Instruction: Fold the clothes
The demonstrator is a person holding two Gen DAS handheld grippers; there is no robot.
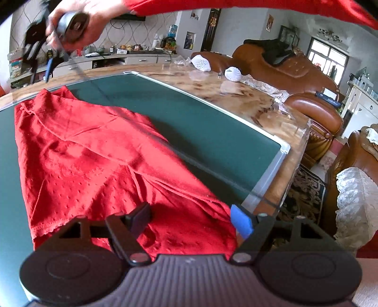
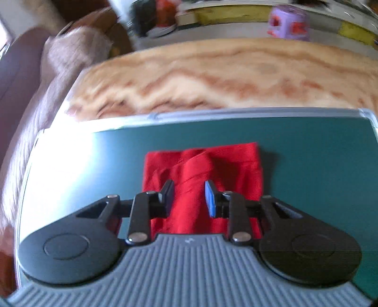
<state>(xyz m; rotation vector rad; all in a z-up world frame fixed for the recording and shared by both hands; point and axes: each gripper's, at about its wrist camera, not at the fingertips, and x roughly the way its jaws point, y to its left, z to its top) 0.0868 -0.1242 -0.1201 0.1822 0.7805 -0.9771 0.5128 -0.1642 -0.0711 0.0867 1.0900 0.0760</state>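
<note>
Nearest us, the left gripper hangs with jaws wide over the hem of one red garment, gripping nothing. We count a single garment, spread partly folded on one green mat, itself on a wood-grain table. The right gripper, jaws parted, hovers above the same cloth. Only the left view shows a hand holding that second tool, two white mesh pieces and the brown sofas beyond.
</note>
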